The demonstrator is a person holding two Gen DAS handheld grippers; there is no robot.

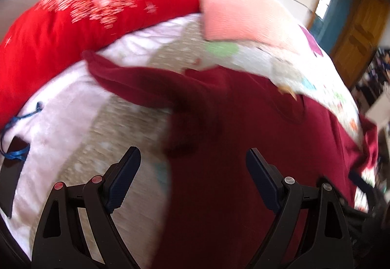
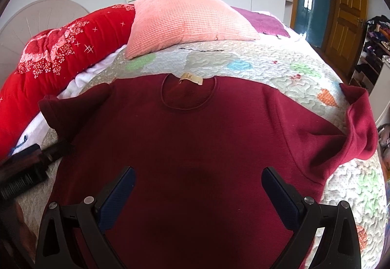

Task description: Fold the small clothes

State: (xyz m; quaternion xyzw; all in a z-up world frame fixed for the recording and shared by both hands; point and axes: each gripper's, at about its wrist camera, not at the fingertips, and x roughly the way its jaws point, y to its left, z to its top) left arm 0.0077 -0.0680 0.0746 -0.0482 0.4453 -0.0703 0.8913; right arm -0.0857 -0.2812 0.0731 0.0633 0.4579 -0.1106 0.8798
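Observation:
A dark red short-sleeved top lies spread flat on the quilted bedspread, neck and tan label at the far side. Its right sleeve is folded up; its left sleeve lies out to the left. My right gripper is open and empty, above the middle of the top. My left gripper is open and empty over the top's left edge, near the left sleeve. The left gripper also shows blurred in the right wrist view.
A pink pillow and a red floral duvet lie at the head of the bed. A purple cloth lies behind the pillow. A dark phone with blue cord lies at the left. A wooden door is at the right.

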